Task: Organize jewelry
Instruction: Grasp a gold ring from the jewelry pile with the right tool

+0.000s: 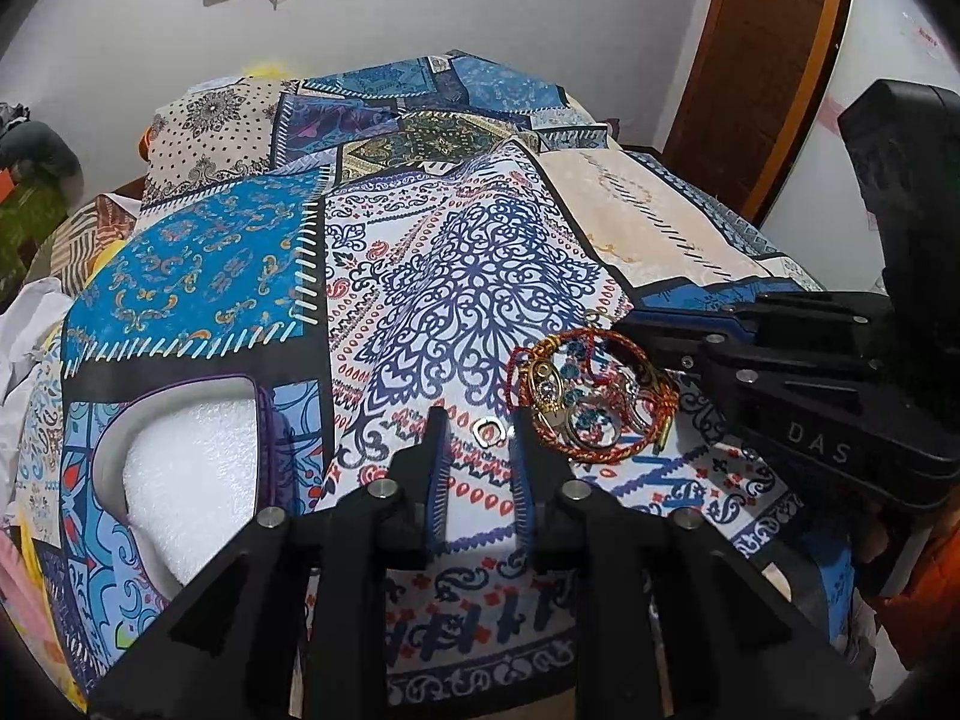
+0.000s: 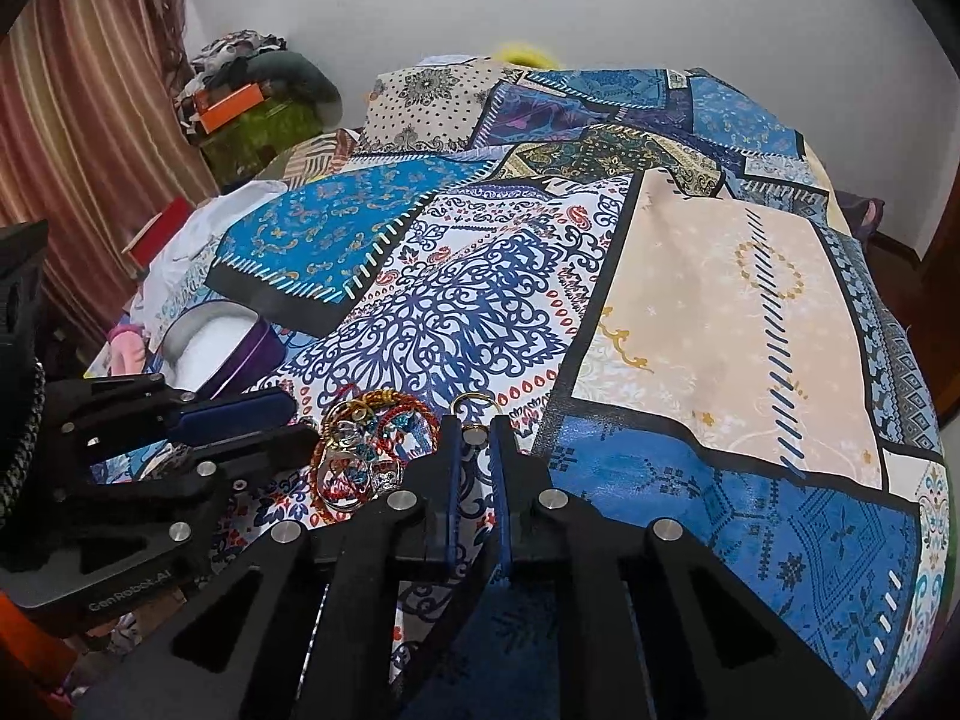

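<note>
Black left gripper (image 1: 478,420) hovers over the patterned bedspread (image 1: 468,252), its jaws narrowed around a small silver ring (image 1: 486,429) without visibly pressing it. Just right lies the jewelry pile (image 1: 591,402). Beyond it, the right gripper (image 2: 477,429) is clenched on a gold ring (image 2: 471,405).

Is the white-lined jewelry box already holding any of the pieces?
No: the jewelry box shows only bare white lining, while the jewelry pile lies on the patterned cloth.
</note>
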The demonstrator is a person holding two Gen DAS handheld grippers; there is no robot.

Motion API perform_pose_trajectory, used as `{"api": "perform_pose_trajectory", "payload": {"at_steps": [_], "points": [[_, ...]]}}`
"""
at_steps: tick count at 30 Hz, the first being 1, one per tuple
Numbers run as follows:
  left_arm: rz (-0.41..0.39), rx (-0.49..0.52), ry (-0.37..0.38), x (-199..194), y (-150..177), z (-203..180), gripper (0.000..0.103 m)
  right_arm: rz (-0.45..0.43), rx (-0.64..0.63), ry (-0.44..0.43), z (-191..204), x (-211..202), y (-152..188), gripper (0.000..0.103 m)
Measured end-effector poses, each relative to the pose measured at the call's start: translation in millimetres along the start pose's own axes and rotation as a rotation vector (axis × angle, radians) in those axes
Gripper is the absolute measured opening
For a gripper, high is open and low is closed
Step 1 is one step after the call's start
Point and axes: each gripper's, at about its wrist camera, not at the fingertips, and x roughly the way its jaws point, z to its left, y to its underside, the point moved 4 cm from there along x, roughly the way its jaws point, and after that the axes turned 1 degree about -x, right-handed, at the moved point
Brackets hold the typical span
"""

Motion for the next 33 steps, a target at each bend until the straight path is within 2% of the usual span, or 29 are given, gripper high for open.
{"api": "perform_pose_trajectory", "payload": {"at_steps": [1,13,15,20,33], "points": [[-0.002,0.002,-0.001,0.7,-0.5,-0.1,0.009,-0.002,0.001,-0.001,0.6,0.0,0.1,0.005],[-0.033,-0.034,0.002,-17.7,0.0,4.5,0.009,-0.034,-0.002,0.012,3.3,-12.1,1.4,0.004],[-0.045,-0.04,0.001,-21.9,-1.3,6.9,0.009,-0.029,-0.01,0.047,3.8,-13.5,1.7,0.004],[-0.082,-0.053,-0.001,-34.0,-6.3,13.6,0.009,0.009,0.002,0.058,-0.3,-7.7,-2.2,0.02],[-0.137,-0.071,-0.001,-46.4,-11.0,33.5,0.009,0.084,-0.071,0.085,5.7,15.9,-12.5,0.021]]}}
